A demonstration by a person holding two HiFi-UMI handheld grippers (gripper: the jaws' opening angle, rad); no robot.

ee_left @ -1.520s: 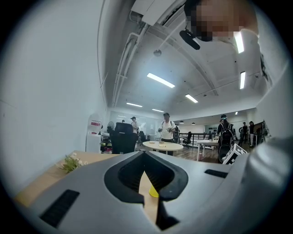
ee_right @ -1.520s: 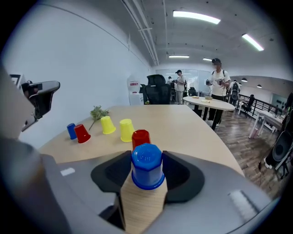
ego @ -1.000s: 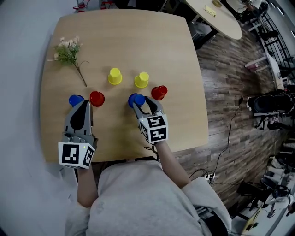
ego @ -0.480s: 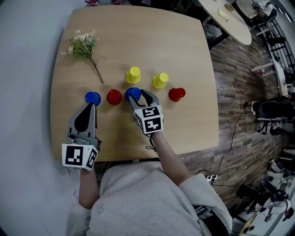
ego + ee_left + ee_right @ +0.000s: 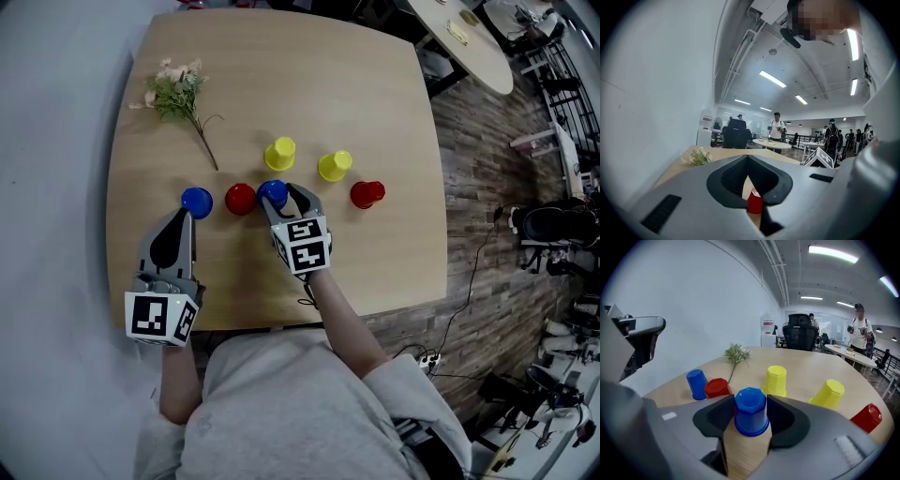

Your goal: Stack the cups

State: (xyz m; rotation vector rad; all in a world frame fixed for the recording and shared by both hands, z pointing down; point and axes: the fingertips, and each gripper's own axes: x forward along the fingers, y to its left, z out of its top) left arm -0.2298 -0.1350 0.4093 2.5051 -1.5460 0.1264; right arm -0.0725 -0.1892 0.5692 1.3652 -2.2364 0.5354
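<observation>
My right gripper is shut on an upside-down blue cup, seen between its jaws in the right gripper view. The held cup stands just right of a red cup, nearly touching it. A second blue cup sits left of that. Two yellow cups stand behind, and another red cup is off to the right. My left gripper is shut and empty, just below the second blue cup. Through its closed jaws, the left gripper view shows a red cup.
A sprig of dried flowers lies at the far left of the square wooden table. The table's near edge is right by my body. An oval table stands beyond, over plank floor.
My right gripper has carried the blue cup leftward, away from the right red cup to beside the left red cup. The left gripper has stayed in place.
</observation>
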